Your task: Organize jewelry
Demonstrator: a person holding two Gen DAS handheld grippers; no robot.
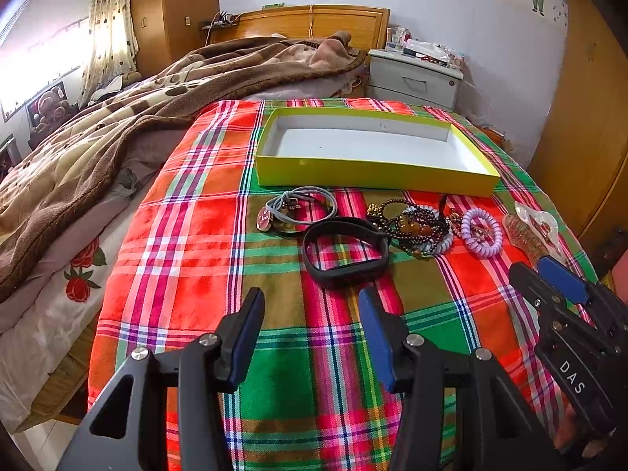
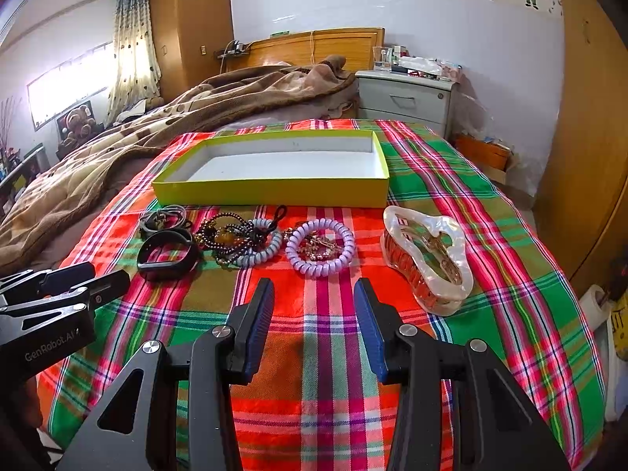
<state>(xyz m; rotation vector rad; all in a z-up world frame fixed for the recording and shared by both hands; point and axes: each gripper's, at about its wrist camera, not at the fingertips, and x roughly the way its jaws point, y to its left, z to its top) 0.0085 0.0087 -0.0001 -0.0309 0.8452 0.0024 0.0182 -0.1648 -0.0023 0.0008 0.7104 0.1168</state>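
Note:
An empty yellow-green box (image 1: 369,174) (image 2: 271,194) with a white inside lies on the plaid cloth. In front of it lies a row of jewelry: a grey cord with a pendant (image 1: 300,206), a black band (image 1: 345,253) (image 2: 167,255), dark bead strings (image 1: 408,227) (image 2: 227,237), a lilac coil ring (image 1: 482,232) (image 2: 320,251) and a pearly hair claw (image 2: 426,259) (image 1: 532,229). My left gripper (image 1: 310,337) is open and empty, just short of the black band. My right gripper (image 2: 312,325) is open and empty, just short of the lilac coil.
The plaid cloth (image 1: 188,259) covers the foot of a bed. A brown blanket (image 1: 98,137) is heaped to the left. A grey nightstand (image 2: 404,98) with clutter stands behind, and a wooden wardrobe (image 2: 588,137) on the right.

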